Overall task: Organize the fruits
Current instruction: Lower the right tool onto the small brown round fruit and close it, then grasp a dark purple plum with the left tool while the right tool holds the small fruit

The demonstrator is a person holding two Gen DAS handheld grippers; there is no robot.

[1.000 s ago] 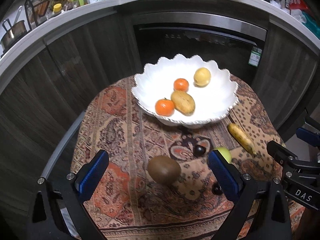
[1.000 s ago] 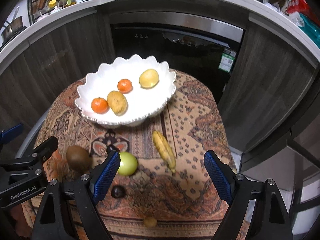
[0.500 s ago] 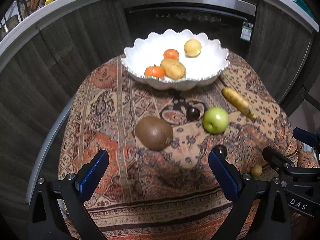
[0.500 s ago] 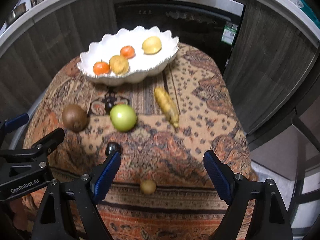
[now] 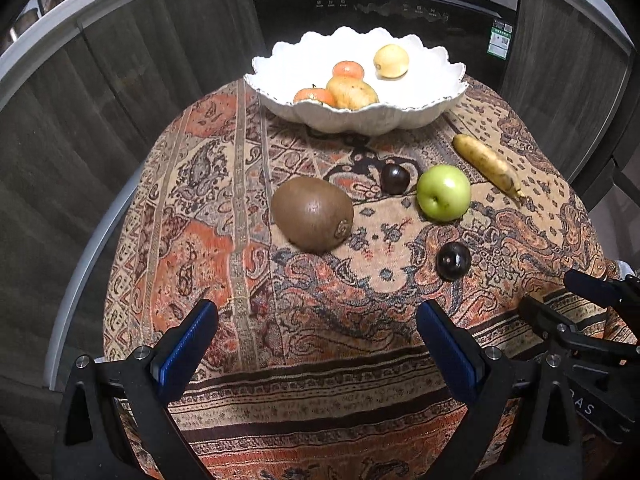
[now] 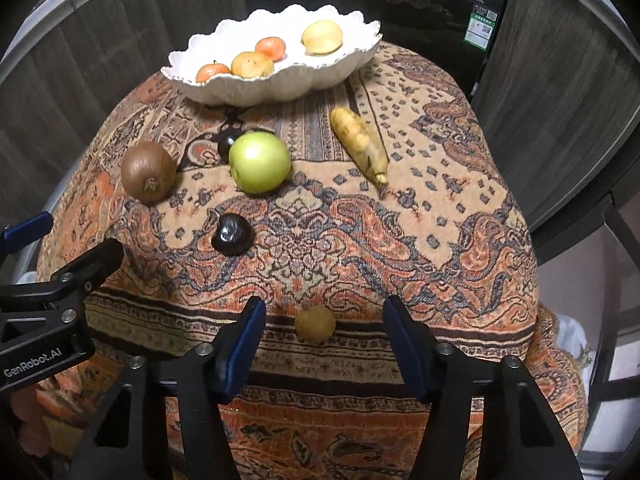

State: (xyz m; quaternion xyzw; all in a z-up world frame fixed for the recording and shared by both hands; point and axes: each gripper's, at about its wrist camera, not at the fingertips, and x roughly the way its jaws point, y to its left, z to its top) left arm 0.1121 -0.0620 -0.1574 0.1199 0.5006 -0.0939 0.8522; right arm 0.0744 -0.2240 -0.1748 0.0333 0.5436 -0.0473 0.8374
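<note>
A white scalloped bowl [image 5: 448, 76] [image 6: 184, 60] at the table's far side holds two oranges, a yellow-brown fruit and a pale lemon. On the patterned cloth lie a brown kiwi [image 5: 313, 214] [image 6: 148, 172], a green apple [image 5: 443, 193] [image 6: 260, 162], a small banana [image 5: 486, 164] [image 6: 360, 144], two dark plums [image 5: 453, 261] [image 6: 232, 234] and a small tan fruit [image 6: 315, 323] at the front edge. My left gripper [image 5: 316, 352] is open and empty, short of the kiwi. My right gripper [image 6: 324, 344] is open, its fingers either side of the small tan fruit, not touching it.
The round table [image 5: 224, 288] has a draped cloth that falls over its front edge. Dark wood cabinets and an oven [image 5: 384, 4] stand right behind it. The right gripper's body shows at the lower right of the left wrist view [image 5: 592, 344].
Both grippers have dropped lower and drawn back toward the table's front edge. The right gripper's fingers have narrowed and now straddle the small tan fruit. The fruits have not moved.
</note>
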